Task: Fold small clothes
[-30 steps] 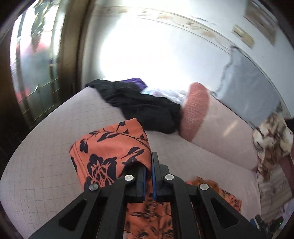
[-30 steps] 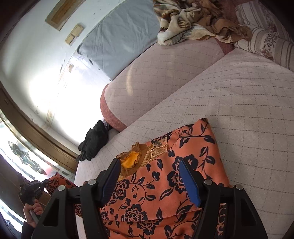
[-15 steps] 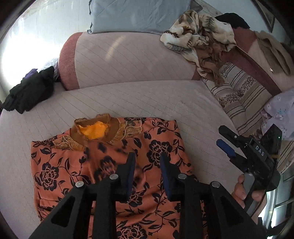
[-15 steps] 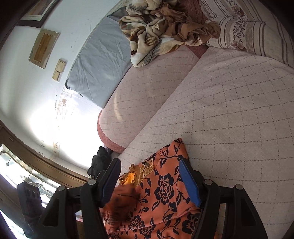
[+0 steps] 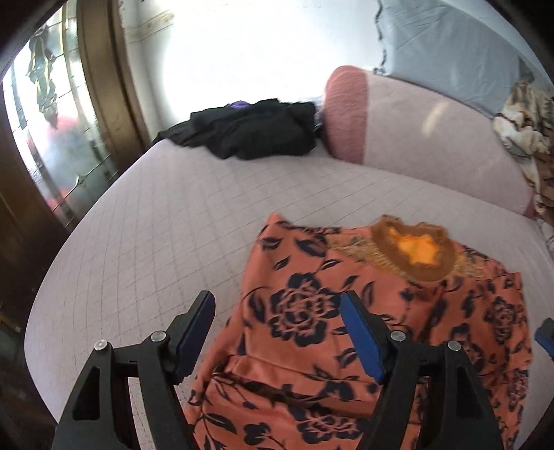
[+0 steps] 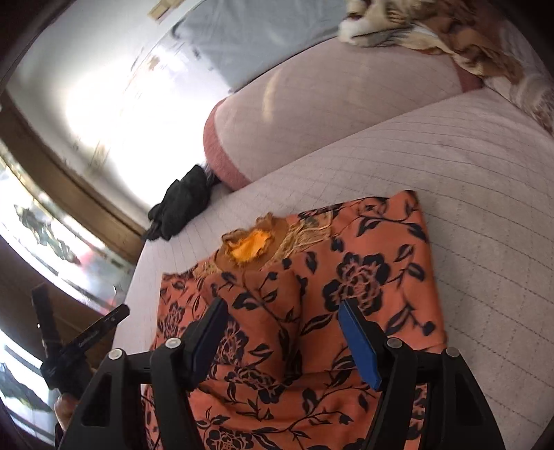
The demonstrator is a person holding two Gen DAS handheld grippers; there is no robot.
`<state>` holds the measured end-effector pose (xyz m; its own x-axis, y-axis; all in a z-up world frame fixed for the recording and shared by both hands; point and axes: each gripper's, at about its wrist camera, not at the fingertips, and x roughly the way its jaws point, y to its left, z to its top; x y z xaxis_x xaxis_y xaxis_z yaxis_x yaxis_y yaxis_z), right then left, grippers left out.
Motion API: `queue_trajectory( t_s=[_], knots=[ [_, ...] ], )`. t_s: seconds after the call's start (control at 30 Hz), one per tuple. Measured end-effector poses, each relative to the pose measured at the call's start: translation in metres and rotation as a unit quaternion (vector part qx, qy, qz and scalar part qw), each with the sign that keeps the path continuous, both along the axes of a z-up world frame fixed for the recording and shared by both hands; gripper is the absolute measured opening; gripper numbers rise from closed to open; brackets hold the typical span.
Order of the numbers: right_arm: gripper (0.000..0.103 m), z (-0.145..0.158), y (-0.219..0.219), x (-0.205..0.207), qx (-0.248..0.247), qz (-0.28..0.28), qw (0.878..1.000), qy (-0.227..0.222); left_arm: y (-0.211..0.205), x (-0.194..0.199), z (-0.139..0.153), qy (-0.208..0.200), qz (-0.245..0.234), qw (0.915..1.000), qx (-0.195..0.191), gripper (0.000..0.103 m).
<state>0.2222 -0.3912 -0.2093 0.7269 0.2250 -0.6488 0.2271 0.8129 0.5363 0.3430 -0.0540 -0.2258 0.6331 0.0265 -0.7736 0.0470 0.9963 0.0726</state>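
**Mara:** Quilted pink bedding (image 5: pixel 180 221) is filling most of both views, with a black heap of clothes (image 5: pixel 249 131) sitting up by the bolster (image 5: pixel 408 128) and a brown patterned blanket (image 6: pixel 432 31) lying further along. Where is the piece we're folding?

**Jon:** It's lying flat on the bedding, right under both tools. That's the orange floral garment (image 6: pixel 367 277), with its gold-trimmed neckline (image 5: pixel 415 251) pointing toward the bolster. One side flap is already looking turned in over the middle.

**Mara:** And the tongs?

**Jon:** The left gripper (image 5: pixel 277 332) is hovering with its jaws spread wide, gripping nothing. The right gripper (image 6: pixel 282 337) is doing the same, parted over the centre of the cloth.

**Mara:** How am I expecting the fabric to behave?

**Jon:** I'm judging it thin, light and limp. It's draping into soft creases, so it's probably going to sag and swing once lifted. The print looks smooth, so I'd guess it's a little slippery between the blue pads (image 6: pixel 360 346).

**Mara:** So where are we taking hold?

**Jon:** I'm leaning toward pinching outer edges or corners, where a single or doubled layer is lying free, rather than the flat middle. The embroidered neckline is looking stiffer, so I'm avoiding folding across it.
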Motion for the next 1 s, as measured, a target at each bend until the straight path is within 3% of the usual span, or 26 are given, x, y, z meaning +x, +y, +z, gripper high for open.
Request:
queue_trajectory(
  t_s=[0.1,0.2,0.43,0.5,0.53,0.6,0.63,0.67,0.8,0.9,0.93,0.97,1.0],
  knots=[
    [0.071,-0.009,0.037,0.018,-0.012,0.037,0.999,0.002,0.009,0.008,-0.036,0.022,0.03,0.9988,0.031,0.075],
    [0.074,-0.025,0.066,0.036,-0.032,0.059,0.998,0.013,0.011,0.019,-0.066,0.067,0.041,0.9926,0.093,0.076],
    [0.085,-0.068,0.112,0.077,-0.11,0.085,0.988,0.067,0.019,0.028,-0.073,0.065,0.053,0.9935,0.077,0.076],
    [0.085,-0.07,0.125,0.079,-0.168,0.095,0.979,0.065,0.017,0.03,-0.073,0.061,0.052,0.9931,0.086,0.076],
    [0.08,-0.071,0.131,0.079,-0.195,0.104,0.973,0.071,0.017,0.031,-0.073,0.06,0.051,0.993,0.087,0.076],
    [0.06,-0.07,0.131,0.076,-0.231,0.101,0.964,0.08,0.017,0.032,-0.072,0.06,0.049,0.9933,0.086,0.076],
    [0.037,-0.067,0.125,0.074,-0.232,0.098,0.964,0.082,0.018,0.033,-0.072,0.061,0.05,0.9934,0.083,0.076],
    [0.021,-0.063,0.114,0.073,-0.22,0.089,0.968,0.085,0.02,0.034,-0.072,0.061,0.052,0.9936,0.079,0.076],
    [0.017,-0.034,0.05,0.051,-0.134,0.009,0.989,0.06,0.021,0.03,-0.067,0.05,0.062,0.9932,0.085,0.076],
    [0.022,-0.031,-0.019,0.024,-0.022,-0.063,0.995,0.077,0.02,0.029,-0.067,0.05,0.061,0.9928,0.09,0.076],
    [0.031,-0.034,-0.04,0.014,0.008,-0.089,0.992,0.089,0.02,0.029,-0.068,0.052,0.062,0.9924,0.093,0.076],
    [0.049,-0.036,-0.059,0.002,0.022,-0.121,0.987,0.102,0.019,0.029,-0.068,0.052,0.063,0.992,0.096,0.076],
    [0.061,-0.033,-0.074,-0.01,0.023,-0.158,0.981,0.11,0.018,0.028,-0.068,0.051,0.063,0.9918,0.098,0.076]
  ],
)
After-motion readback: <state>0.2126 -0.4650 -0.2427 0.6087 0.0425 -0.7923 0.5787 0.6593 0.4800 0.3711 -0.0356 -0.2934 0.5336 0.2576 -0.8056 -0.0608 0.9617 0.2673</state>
